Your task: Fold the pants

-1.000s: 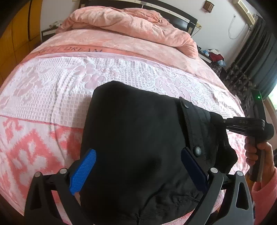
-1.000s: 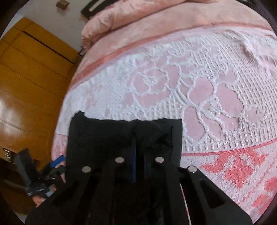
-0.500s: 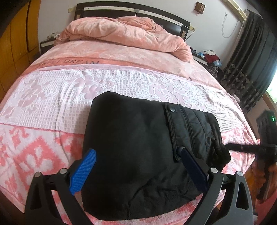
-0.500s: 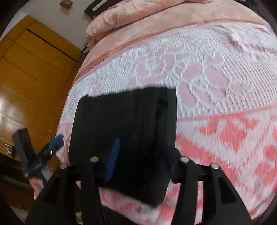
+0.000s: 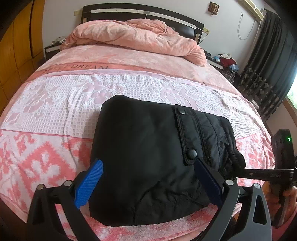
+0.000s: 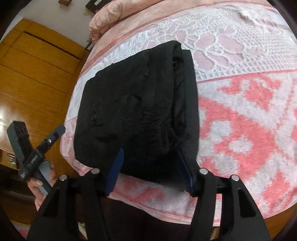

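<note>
The black pants (image 5: 148, 144) lie folded into a thick rectangle near the front edge of the bed, pocket flap with two snaps on top. My left gripper (image 5: 148, 178) hovers open above their near edge, blue pads wide apart, nothing pinched. In the right wrist view the pants (image 6: 133, 103) show their layered end. My right gripper (image 6: 150, 166) is open, its pads either side of the near corner without pressing it. Seen from the left wrist, the right gripper (image 5: 250, 173) points at the pants' right end. The left gripper (image 6: 46, 140) shows at the bed's edge.
The pink and white patterned bedspread (image 5: 46, 148) covers the bed. A bunched pink quilt (image 5: 139, 37) lies by the dark headboard (image 5: 141, 13). Wooden wardrobe doors (image 6: 37, 64) stand on one side, dark curtains (image 5: 269, 55) and a cluttered nightstand (image 5: 226, 61) on the other.
My right gripper, shut on the pants' end a second ago, has opened and drawn back toward the bed's edge. The left gripper pulled back a little. The pants lie flat.
</note>
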A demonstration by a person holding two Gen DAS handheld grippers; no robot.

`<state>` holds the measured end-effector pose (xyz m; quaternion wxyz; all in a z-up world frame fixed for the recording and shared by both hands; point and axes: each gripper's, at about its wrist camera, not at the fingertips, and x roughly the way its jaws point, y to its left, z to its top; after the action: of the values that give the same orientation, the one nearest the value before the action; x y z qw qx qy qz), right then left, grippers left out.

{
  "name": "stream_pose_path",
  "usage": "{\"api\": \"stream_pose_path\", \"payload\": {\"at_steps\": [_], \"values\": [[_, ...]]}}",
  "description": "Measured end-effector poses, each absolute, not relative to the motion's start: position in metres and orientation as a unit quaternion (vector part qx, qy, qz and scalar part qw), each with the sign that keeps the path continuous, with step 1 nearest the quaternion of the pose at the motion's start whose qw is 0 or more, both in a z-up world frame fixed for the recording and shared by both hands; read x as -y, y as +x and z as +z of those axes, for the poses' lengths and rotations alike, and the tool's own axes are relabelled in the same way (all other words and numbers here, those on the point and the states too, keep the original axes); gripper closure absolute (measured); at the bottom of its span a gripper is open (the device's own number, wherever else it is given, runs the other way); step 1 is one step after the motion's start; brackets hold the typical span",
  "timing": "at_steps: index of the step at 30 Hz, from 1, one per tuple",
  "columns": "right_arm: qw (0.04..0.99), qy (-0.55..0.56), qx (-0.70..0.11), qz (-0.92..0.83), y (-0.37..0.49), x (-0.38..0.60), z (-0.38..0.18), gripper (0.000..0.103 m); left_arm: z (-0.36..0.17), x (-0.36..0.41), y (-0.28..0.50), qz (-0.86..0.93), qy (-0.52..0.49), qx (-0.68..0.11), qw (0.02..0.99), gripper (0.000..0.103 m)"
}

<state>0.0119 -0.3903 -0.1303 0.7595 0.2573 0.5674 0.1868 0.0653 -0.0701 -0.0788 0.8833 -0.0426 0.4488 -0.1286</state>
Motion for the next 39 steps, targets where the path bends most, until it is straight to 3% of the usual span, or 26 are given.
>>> {"api": "stream_pose_path", "payload": {"at_steps": [2,9,18,20,21,22,23,31,39], "values": [[0.762,0.25,-0.571,0.176,0.015,0.389,-0.132,0.06,-0.079,0.07,0.065,-0.127,-0.041,-0.449,0.884,0.004],[0.771,0.238,-0.557,0.197,0.009,0.386,-0.116,0.083,-0.086,0.059,0.064,-0.109,-0.045,-0.46,0.88,0.004],[0.747,0.244,-0.591,0.182,0.012,0.386,-0.145,0.085,-0.107,0.037,0.067,-0.097,-0.056,-0.49,0.864,0.004],[0.749,0.246,-0.585,0.191,0.012,0.388,-0.139,0.08,-0.111,0.027,0.072,-0.097,-0.068,-0.499,0.858,0.004],[0.753,0.242,-0.582,0.19,0.013,0.391,-0.135,0.072,-0.113,0.022,0.074,-0.097,-0.072,-0.502,0.857,0.004],[0.761,0.236,-0.575,0.186,0.013,0.394,-0.128,0.056,-0.114,0.017,0.077,-0.094,-0.076,-0.504,0.855,0.004],[0.769,0.23,-0.567,0.185,0.013,0.398,-0.123,0.05,-0.115,0.012,0.08,-0.089,-0.08,-0.507,0.853,0.004],[0.752,0.281,-0.556,0.213,0.029,0.438,-0.132,0.036,-0.146,-0.03,0.102,-0.146,-0.176,-0.559,0.797,0.004],[0.689,0.396,-0.557,0.24,0.038,0.482,-0.179,0.035,-0.176,-0.052,0.11,-0.207,-0.259,-0.579,0.744,0.004]]}}
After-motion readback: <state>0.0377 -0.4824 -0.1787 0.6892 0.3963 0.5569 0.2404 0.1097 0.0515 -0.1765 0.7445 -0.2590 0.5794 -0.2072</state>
